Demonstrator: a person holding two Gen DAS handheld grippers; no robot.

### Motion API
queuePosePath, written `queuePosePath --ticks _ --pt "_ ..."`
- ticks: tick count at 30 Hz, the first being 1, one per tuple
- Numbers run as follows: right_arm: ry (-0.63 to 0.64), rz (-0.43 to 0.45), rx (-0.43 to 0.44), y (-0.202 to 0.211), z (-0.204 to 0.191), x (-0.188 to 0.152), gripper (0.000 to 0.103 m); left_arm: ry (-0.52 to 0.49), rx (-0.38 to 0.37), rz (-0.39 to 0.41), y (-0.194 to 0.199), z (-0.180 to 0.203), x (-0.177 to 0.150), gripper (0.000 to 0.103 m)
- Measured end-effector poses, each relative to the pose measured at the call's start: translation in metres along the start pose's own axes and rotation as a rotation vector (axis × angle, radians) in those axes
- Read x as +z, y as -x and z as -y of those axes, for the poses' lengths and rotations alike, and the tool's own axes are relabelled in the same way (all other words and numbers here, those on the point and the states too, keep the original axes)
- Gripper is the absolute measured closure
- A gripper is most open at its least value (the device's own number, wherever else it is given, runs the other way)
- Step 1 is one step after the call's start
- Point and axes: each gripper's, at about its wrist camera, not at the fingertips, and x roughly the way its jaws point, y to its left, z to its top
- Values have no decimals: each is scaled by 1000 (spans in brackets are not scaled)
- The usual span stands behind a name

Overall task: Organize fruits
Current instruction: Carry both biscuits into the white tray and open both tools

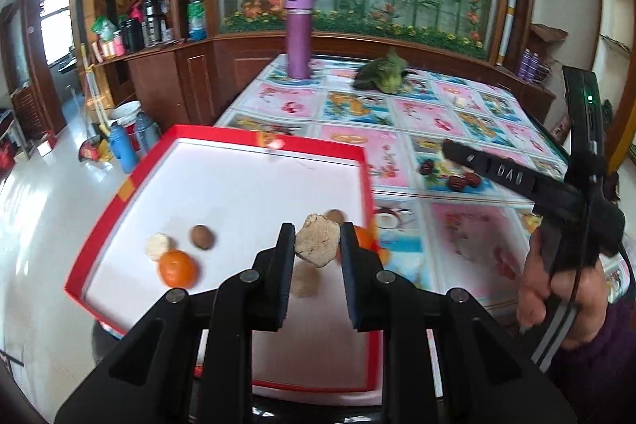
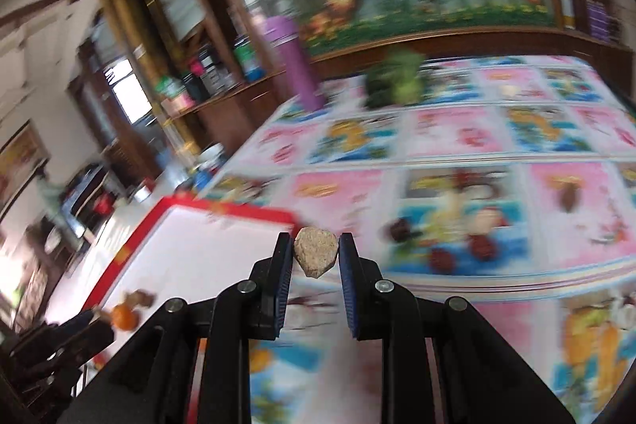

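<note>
Each of your tools is clamped on a rough tan chunk. The left tool [image 1: 317,245] holds its tan chunk [image 1: 318,240] just above the white floor of the red-rimmed tray [image 1: 119,201], at the near right part. The right tool [image 2: 316,257] carries a second tan chunk [image 2: 316,256] over the patterned worktop [image 2: 497,134], the tray's corner just left of it. A mandarin [image 1: 177,268], a brown nut [image 1: 203,236] and a pale piece [image 1: 159,245] lie left of the left tool. This looks like the placing step: lower, part the left jaws, then bring the right load across. Red dates [image 1: 461,181] wait on the worktop beyond.
</note>
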Motion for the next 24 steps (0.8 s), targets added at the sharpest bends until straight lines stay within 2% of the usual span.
queuePosePath --ticks 4,9,15,18,21,24 --pt "93 -61 113 -25 -52 2 81 51 80 1 1 -28 4 79" --pt "175 -114 178 -46 -85 11 81 98 179 -3 -2 -52 12 79" --pt "164 -194 207 -70 -75 12 81 123 260 -55 -24 -62 19 79" --pt "110 -284 210 -78 -62 6 81 118 289 -78 -35 -62 21 79" --pt "103 -303 179 -77 -58 0 81 123 305 -108 -47 -63 22 79" --pt "78 -320 212 -74 -57 -3 81 121 322 -135 -56 -63 22 78"
